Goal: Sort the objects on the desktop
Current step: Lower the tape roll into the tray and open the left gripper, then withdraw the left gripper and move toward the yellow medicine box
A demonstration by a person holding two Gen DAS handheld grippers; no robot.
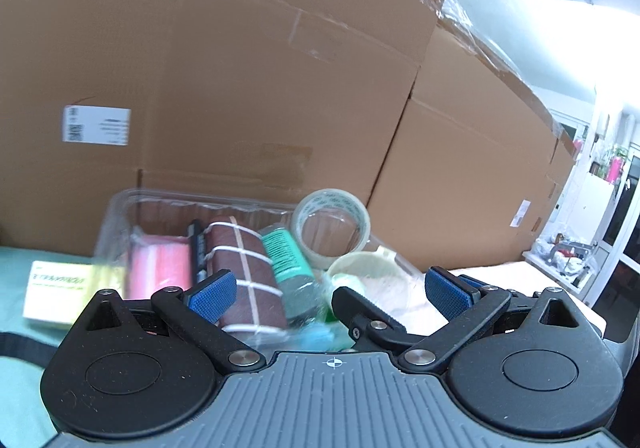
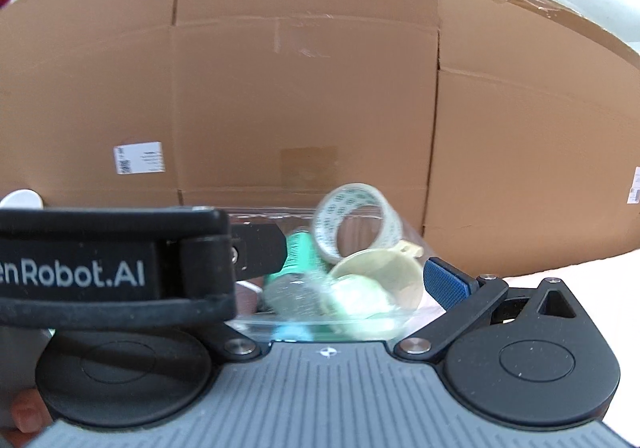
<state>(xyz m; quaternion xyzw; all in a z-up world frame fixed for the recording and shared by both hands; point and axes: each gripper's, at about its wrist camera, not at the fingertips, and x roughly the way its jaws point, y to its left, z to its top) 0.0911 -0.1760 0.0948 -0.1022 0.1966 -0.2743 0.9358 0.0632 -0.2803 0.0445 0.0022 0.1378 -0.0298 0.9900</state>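
Left gripper [image 1: 332, 290] jaws spread wide, blue pads holding nothing, hovering just in front of a clear plastic tray [image 1: 120, 208] on a teal cloth [image 1: 16, 328]. In the tray, left to right: pink pack [image 1: 158, 268], black pen [image 1: 196, 244], brown roll tied with white string [image 1: 248, 276], green-labelled tube [image 1: 286, 252], clear tape roll [image 1: 332, 224] standing on edge at the back, pale cream round lid [image 1: 368, 268] at the front right. Yellow-white box [image 1: 60, 288] lies outside the tray, just beside its left wall. Right gripper [image 2: 352, 280]: only its right blue pad [image 2: 444, 284] shows, the other finger is hidden behind the left gripper's black body, so can't tell how wide it stands; nothing visibly held. Right view shows the tube, tape roll and lid in the tray close ahead. Stacked cardboard boxes [image 1: 240, 68] fill the background right behind the tray.
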